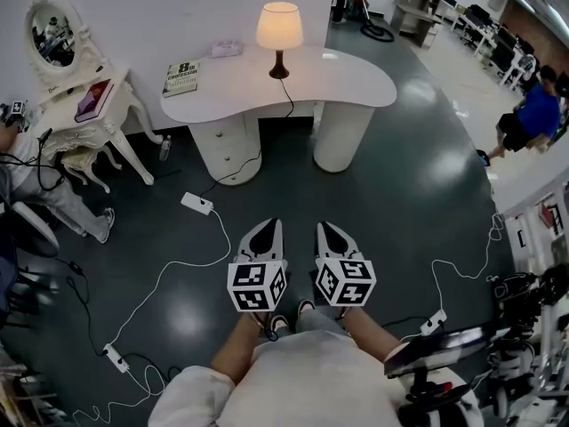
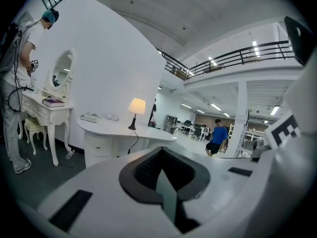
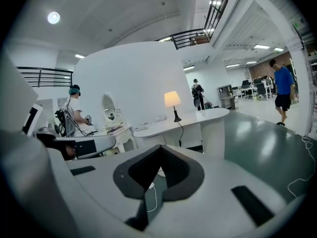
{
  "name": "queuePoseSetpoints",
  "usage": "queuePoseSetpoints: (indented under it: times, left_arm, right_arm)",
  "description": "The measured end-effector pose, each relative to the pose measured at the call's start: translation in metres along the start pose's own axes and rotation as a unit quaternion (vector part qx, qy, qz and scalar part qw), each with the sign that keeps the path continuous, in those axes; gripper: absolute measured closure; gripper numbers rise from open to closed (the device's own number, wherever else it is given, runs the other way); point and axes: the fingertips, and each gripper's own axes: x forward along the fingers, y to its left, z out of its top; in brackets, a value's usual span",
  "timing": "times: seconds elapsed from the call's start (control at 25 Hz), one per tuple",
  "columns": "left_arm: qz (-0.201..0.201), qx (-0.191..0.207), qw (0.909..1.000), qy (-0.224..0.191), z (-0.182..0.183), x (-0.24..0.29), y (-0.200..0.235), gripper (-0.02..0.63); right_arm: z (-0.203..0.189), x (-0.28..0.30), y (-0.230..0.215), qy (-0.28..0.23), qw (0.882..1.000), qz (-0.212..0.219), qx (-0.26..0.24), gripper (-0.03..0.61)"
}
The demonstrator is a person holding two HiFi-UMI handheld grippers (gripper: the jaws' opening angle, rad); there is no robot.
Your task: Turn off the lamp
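Well short of the lit cream-shaded lamp on the curved white surface — left tongs and right tongs, both closed, empty.

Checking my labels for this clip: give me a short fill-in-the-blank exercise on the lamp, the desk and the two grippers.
1. The table lamp with the cream shade is switched ____.
2. It stands on the white curved desk; in the head view, a ____ lies flat to its left.
3. The left gripper and the right gripper, jaws together, both hold ____.

Missing words: on; book; nothing.
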Motion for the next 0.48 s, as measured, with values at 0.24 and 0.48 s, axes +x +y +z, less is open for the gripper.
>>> queuePoseSetpoints:
  times: [0.24,0.48]
  left_arm:
    - [-0.005,0.005,0.9999,0.011,0.0,0.034,0.005,0.607]
    - [0.002,0.004,0.9999,0.011,0.008,0.076,0.003,0.607]
  right_arm:
    - [0.004,0.025,-0.02,0.006,1.0,-0.009,0.007,0.578]
    - [0.024,0.055,-0.046,0.01,1.0,0.0,0.001,0.578]
